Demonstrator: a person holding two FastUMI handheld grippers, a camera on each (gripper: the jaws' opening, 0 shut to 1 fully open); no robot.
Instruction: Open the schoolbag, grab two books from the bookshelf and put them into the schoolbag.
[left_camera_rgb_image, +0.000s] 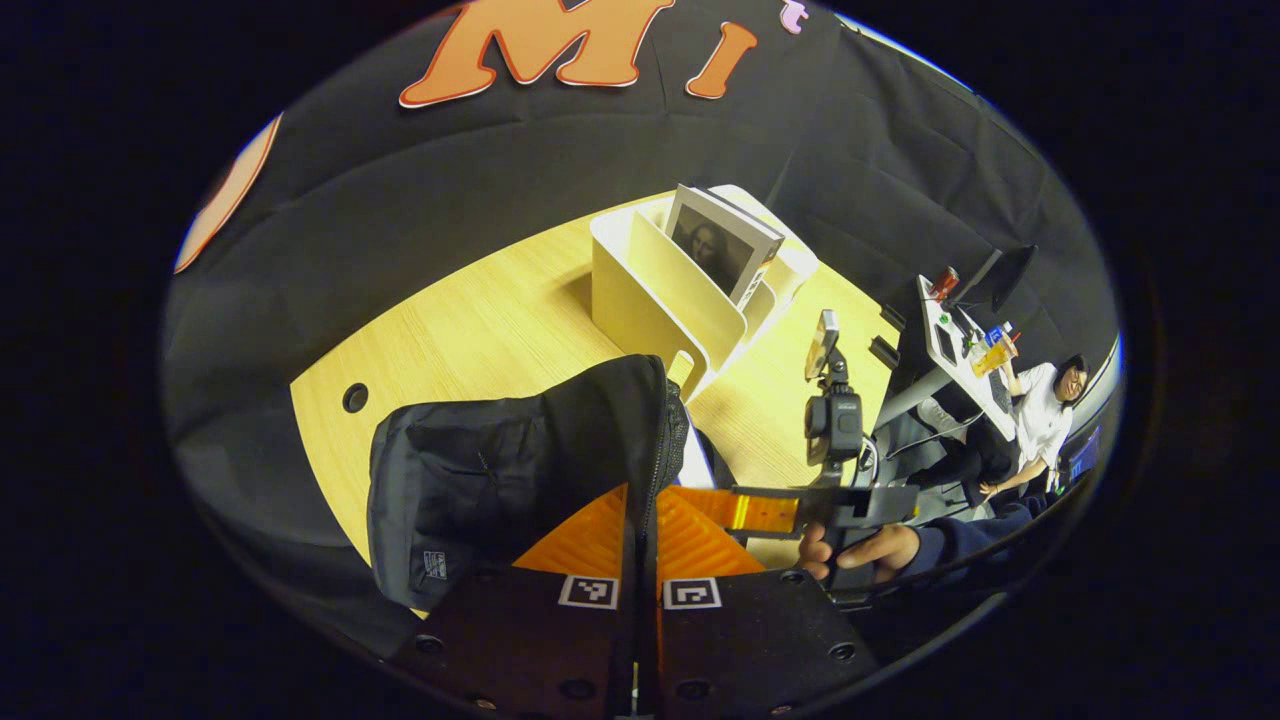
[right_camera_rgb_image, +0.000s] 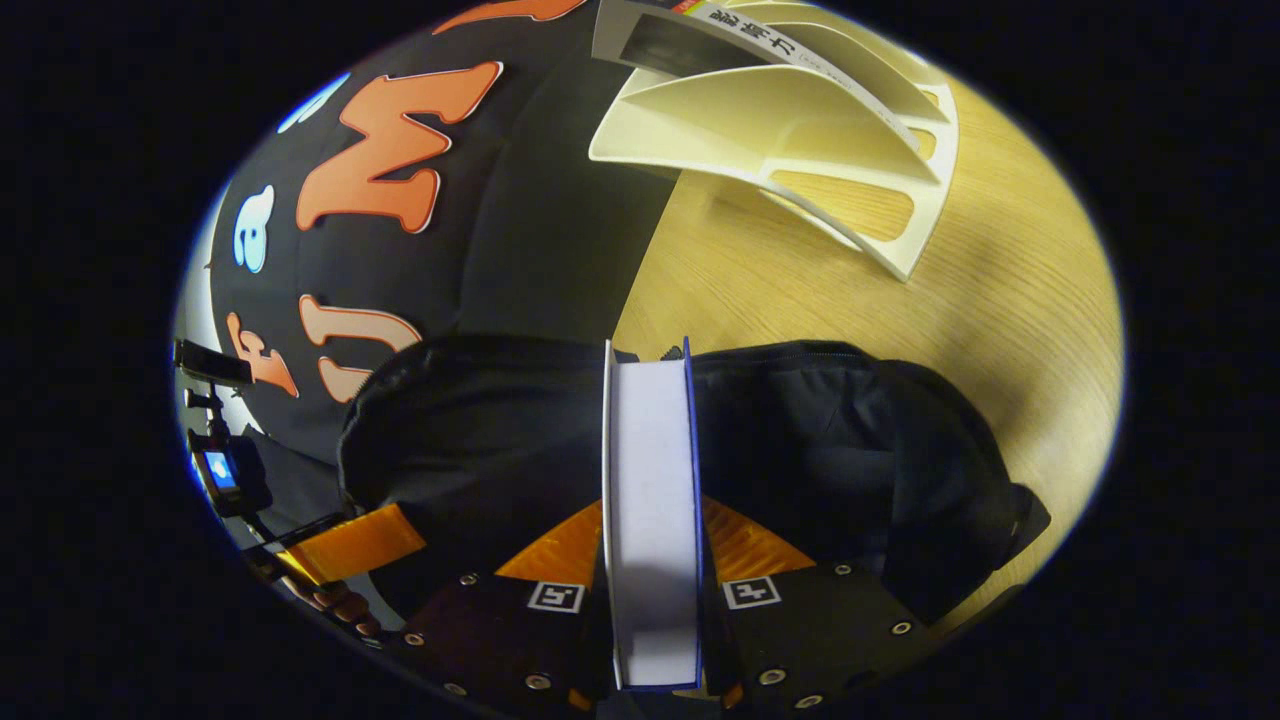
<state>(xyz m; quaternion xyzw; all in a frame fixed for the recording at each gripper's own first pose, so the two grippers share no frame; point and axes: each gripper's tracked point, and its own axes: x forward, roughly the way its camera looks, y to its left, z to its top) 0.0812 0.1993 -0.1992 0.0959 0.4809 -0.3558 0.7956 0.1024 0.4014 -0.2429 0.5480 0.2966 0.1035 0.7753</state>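
One book (right_camera_rgb_image: 652, 510) pinched in right tool (right_camera_rgb_image: 652, 560) over schoolbag (right_camera_rgb_image: 480, 430); left tool (left_camera_rgb_image: 640, 545) pressed together (on bag rim).

Table (left_camera_rgb_image: 470, 330) with schoolbag (left_camera_rgb_image: 480, 480), bookshelf (left_camera_rgb_image: 660, 290)

schoolbag (left_camera_rgb_image: 500, 480): on the table (left_camera_rgb_image: 470, 330), nearer than the bookshelf (left_camera_rgb_image: 660, 290)
book (left_camera_rgb_image: 722, 242): standing in a bookshelf slot
second book (right_camera_rgb_image: 652, 500): between right gripper (right_camera_rgb_image: 652, 560) fingers, over the schoolbag

Matt black woven cloth on the schoolbag (right_camera_rgb_image: 850, 450). Pale wood-grain tabletop (left_camera_rgb_image: 470, 340), smooth with low sheen. Cream bookshelf (right_camera_rgb_image: 800, 130) of smooth plastic, slightly glossy. White paper page edges on the held book (right_camera_rgb_image: 652, 500).
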